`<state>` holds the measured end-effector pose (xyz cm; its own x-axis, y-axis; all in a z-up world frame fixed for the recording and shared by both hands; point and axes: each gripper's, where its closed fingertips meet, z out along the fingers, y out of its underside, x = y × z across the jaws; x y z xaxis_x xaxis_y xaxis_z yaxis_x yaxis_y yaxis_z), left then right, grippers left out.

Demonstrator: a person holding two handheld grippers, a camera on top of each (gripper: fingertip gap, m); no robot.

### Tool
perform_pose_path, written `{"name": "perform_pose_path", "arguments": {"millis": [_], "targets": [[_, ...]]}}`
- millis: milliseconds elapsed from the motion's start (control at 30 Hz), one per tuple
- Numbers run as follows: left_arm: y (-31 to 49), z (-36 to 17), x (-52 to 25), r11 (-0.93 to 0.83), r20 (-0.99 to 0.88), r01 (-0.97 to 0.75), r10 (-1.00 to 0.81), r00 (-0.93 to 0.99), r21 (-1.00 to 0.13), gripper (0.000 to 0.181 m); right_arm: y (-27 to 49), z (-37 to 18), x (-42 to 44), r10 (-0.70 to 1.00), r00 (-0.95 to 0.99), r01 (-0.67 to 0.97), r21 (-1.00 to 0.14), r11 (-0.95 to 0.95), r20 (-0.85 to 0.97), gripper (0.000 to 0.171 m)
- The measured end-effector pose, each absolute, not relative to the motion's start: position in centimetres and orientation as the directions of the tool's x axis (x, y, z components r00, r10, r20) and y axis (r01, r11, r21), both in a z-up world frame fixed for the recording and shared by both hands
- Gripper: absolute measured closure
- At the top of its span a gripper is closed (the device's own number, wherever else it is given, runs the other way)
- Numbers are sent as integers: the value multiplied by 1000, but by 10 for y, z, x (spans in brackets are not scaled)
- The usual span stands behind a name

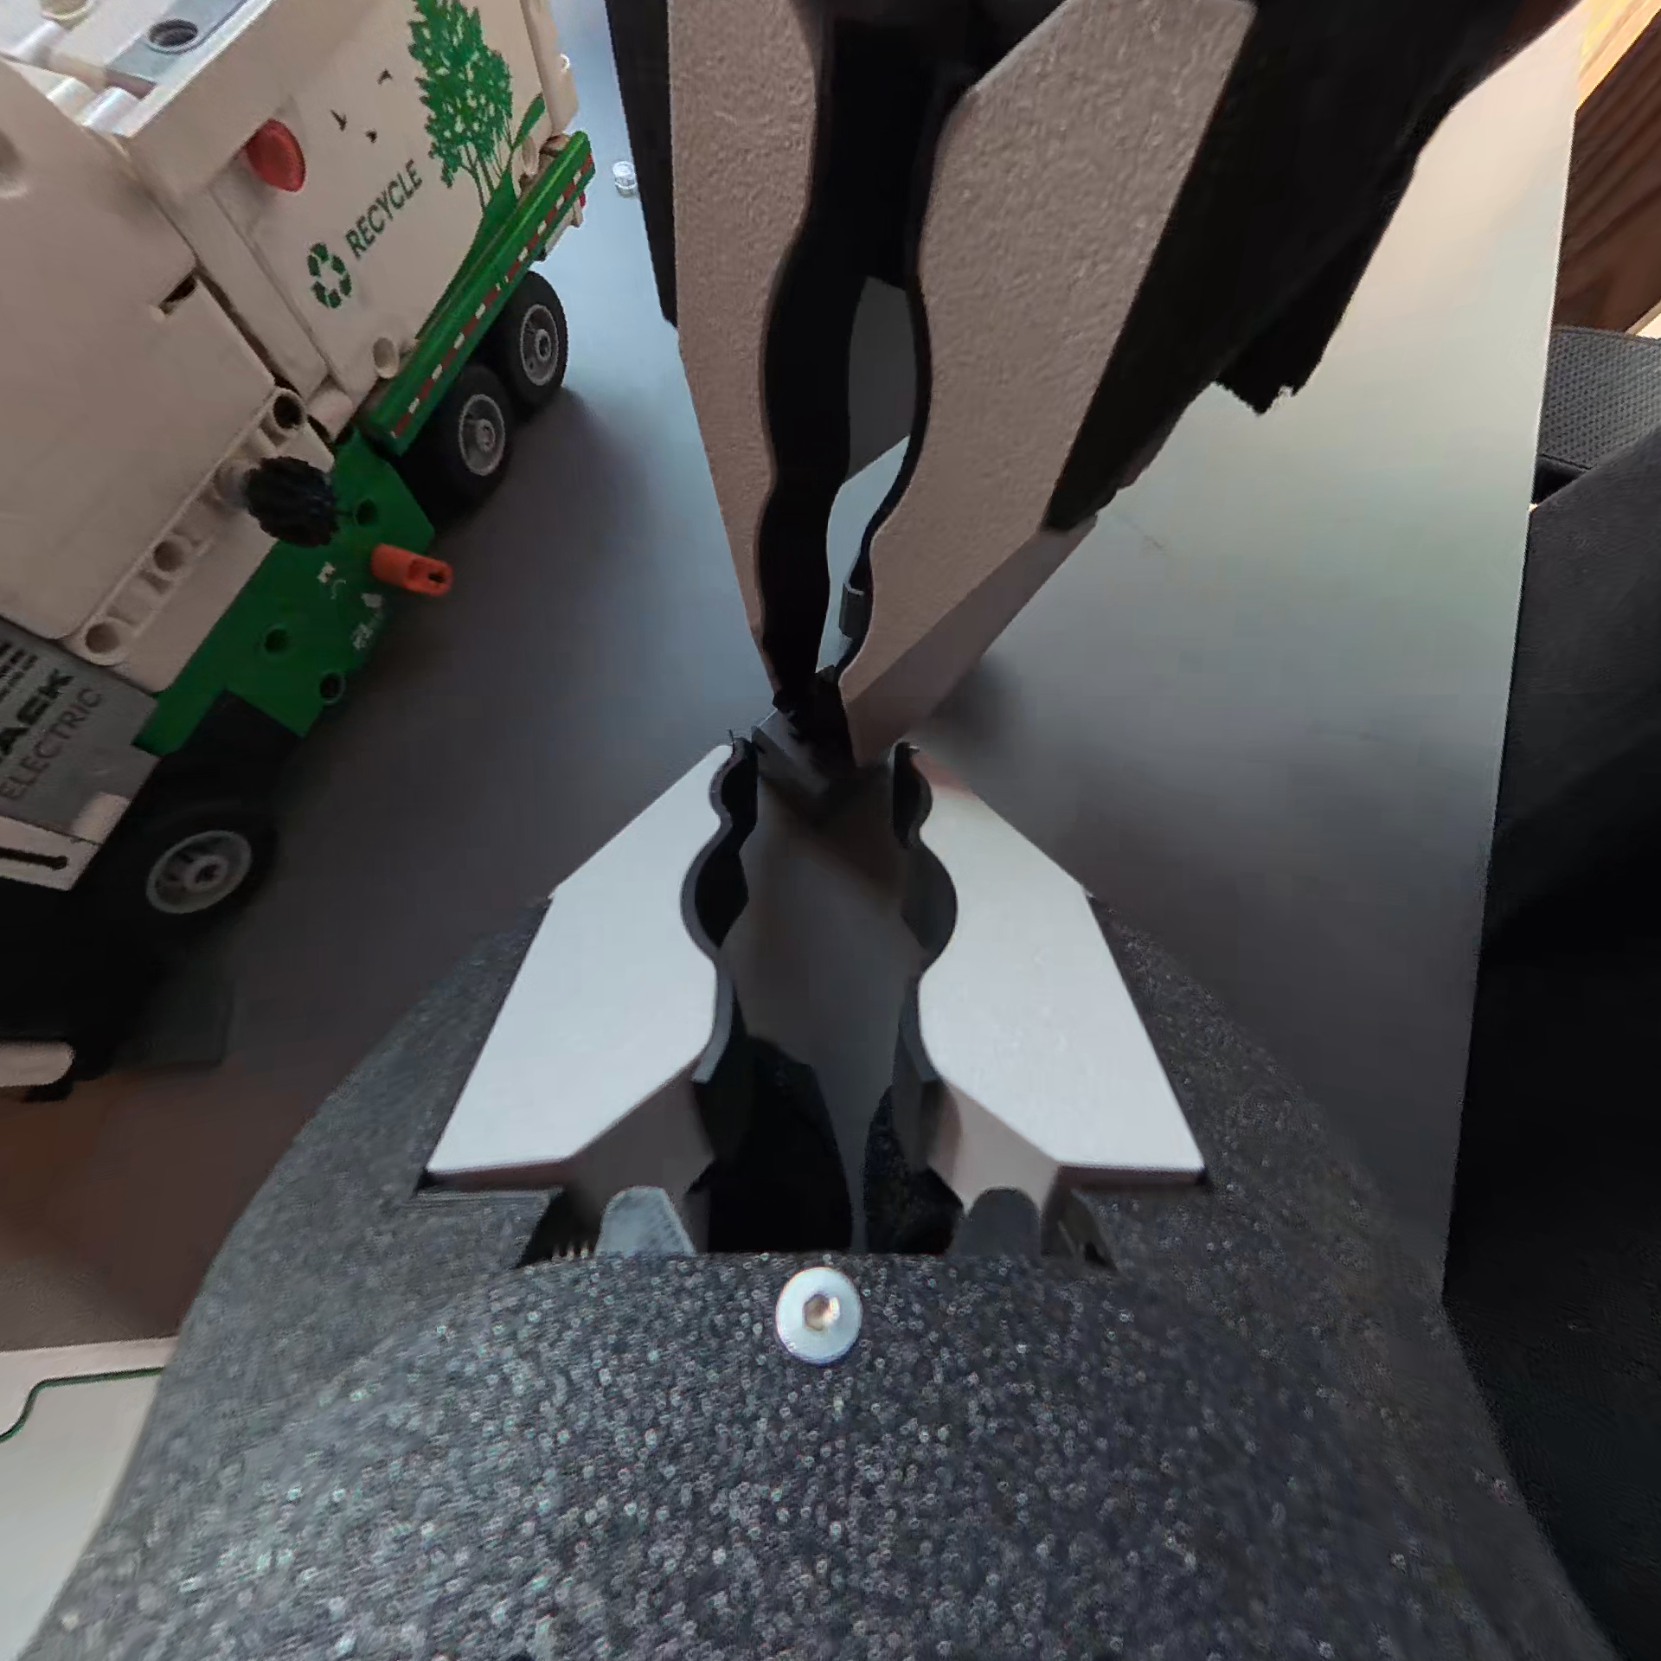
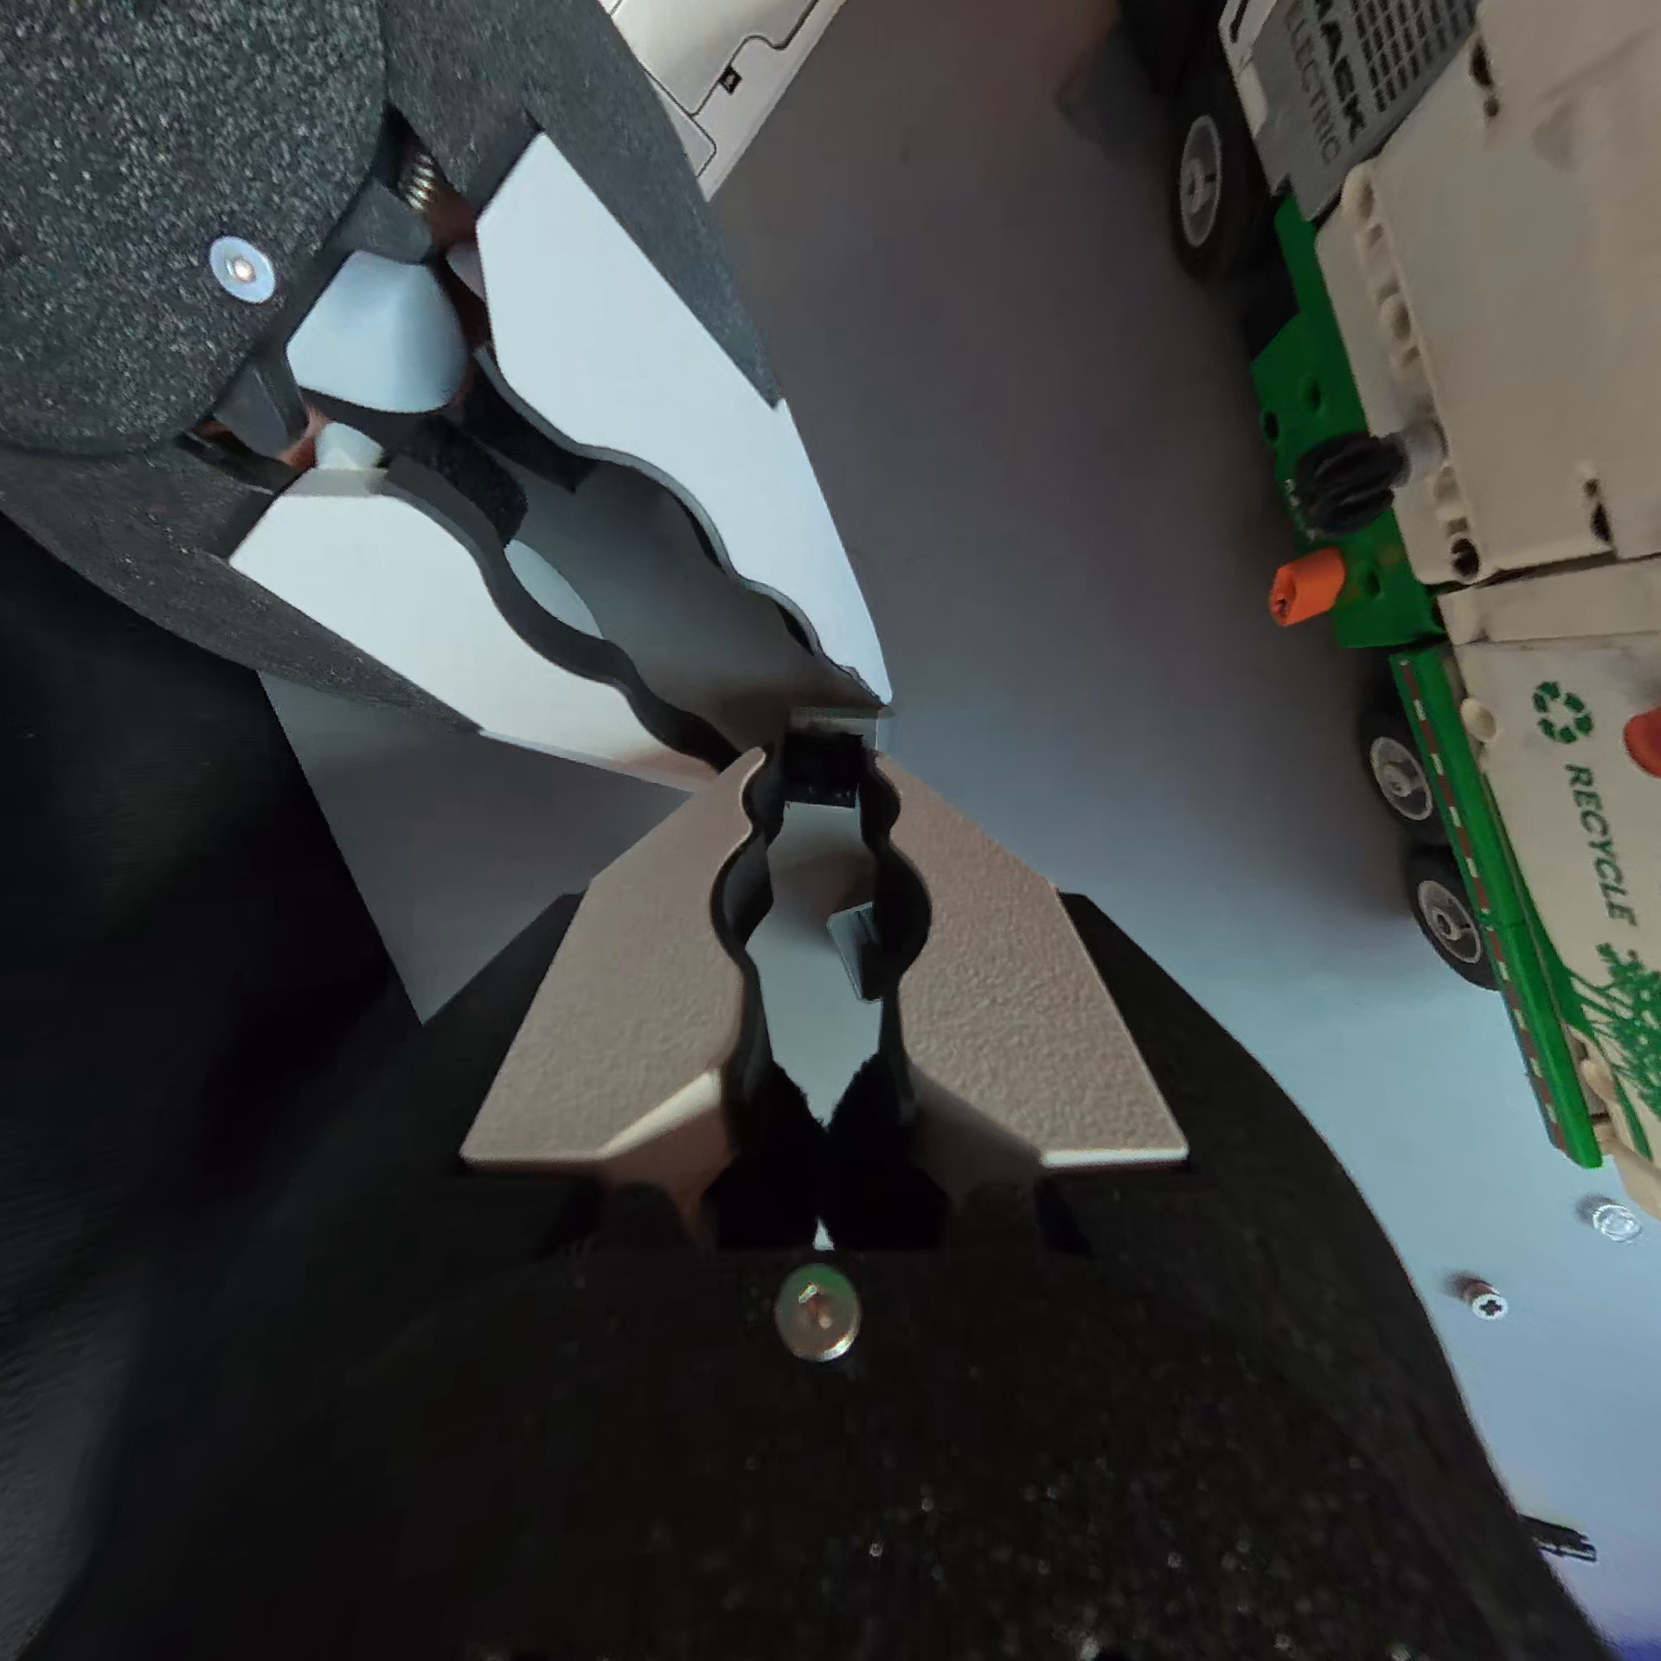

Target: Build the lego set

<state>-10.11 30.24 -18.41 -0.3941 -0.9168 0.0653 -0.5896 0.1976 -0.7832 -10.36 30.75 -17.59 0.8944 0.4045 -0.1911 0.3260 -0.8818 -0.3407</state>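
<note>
Both grippers meet tip to tip above the dark table. My left gripper (image 1: 822, 768) is shut on a small dark grey piece (image 1: 789, 753). My right gripper (image 2: 818, 764) is shut on a small black piece (image 2: 818, 771). In the left wrist view the right gripper (image 1: 813, 710) comes down from the top. In the right wrist view the left gripper (image 2: 800, 732) comes in from the upper left. The two small pieces touch; how they join is hidden. The white and green lego truck (image 1: 270, 359) stands to the left and also shows in the right wrist view (image 2: 1483, 629).
A small clear round piece (image 2: 1615, 1222), a grey pin (image 2: 1483, 1299) and a small black piece (image 2: 1564, 1546) lie loose by the truck. A printed sheet (image 1: 54, 1402) lies at the near left. The table edge (image 1: 1528, 629) runs down the right, with a black chair beyond. My left and right fingertips are right by each other.
</note>
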Motion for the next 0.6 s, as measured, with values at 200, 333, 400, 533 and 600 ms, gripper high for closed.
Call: {"name": "perform_pose_path", "arguments": {"millis": [200,333,400,533,600], "targets": [[302,-189,-99,232,33,-601,-918,-396,-765,161,307,-177,-101,429,893,374,-308,-875,-135,156],[300,-191,-100,248,31,-605,-911,-412,-757,155,304,-175,-96,467,878,421,-299,-856,-102,156],[303,-185,-99,237,33,-578,-909,-417,-781,149,300,-170,-88,499,864,457,-317,-831,-63,156],[310,-185,-94,265,19,-567,-895,-445,-780,139,294,-156,-74,451,886,361,-450,-817,-108,156],[307,-186,-93,278,31,-563,-878,-477,-778,144,288,-148,-66,421,896,288,-535,-794,-143,156]]}}
